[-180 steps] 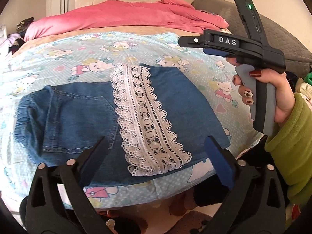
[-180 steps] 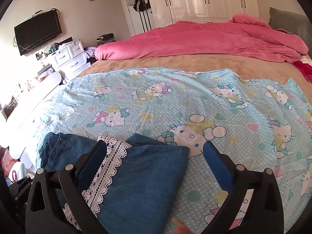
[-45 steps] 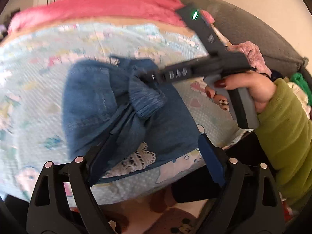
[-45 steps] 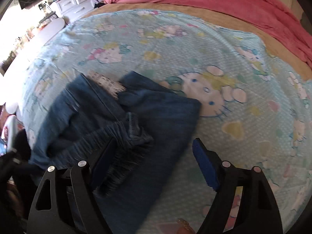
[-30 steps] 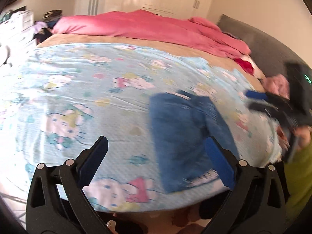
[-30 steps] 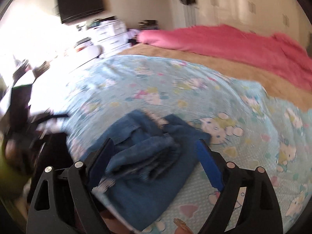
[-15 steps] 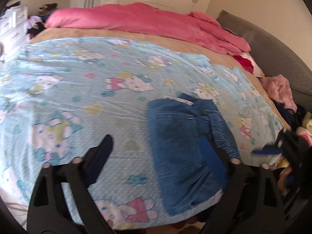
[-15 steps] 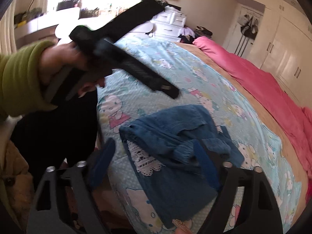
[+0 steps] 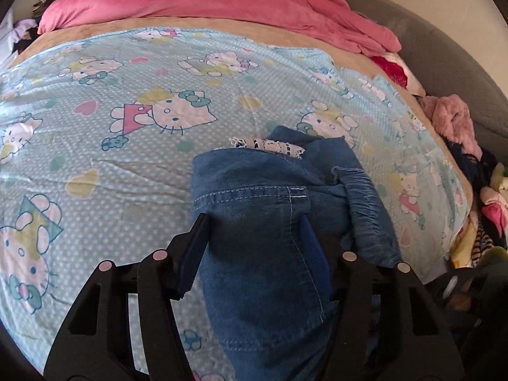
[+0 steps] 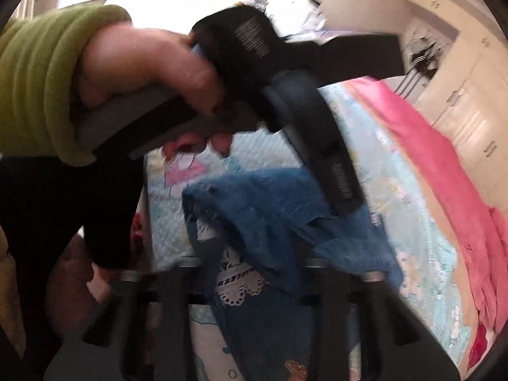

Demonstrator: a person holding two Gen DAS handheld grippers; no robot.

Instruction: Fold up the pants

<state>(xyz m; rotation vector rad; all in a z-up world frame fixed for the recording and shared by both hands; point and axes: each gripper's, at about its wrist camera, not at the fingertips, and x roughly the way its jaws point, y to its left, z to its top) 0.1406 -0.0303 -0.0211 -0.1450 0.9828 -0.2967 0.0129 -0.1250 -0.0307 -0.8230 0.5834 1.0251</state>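
Left tongs [image 9: 255,250] first: black plastic arms with blue pads, and they're clamped around a thick fold of the pants [image 9: 273,222], denim bunched between the pads. Right tongs [image 10: 254,266] in their own blurry view sit narrow around the near edge of the same bundle, denim and lace between the fingers, but with that blur I cannot tell if they're gripping.

The pants are dark blue denim with pale stitched seams, folded into a lumpy stack near the foot edge of the bed. A strip of white openwork lace [image 9: 266,143] peeks out at the far side of the stack, and a ribbed, gathered band [image 9: 368,203] curls along its right side.

Under it all, a light blue dotted sheet [image 9: 127,146] printed with cartoon cats, hearts and bows. Beyond that a tan blanket edge, then a rumpled pink duvet [image 9: 203,0]. A grey padded headboard [image 9: 444,54] curves along the right, with a fuzzy pink garment [image 9: 451,120] heaped beside it.

In the right view, a hand [image 10: 139,66] in a green fleece sleeve grips the other tool's grey handle; its white label text is too blurred to read.
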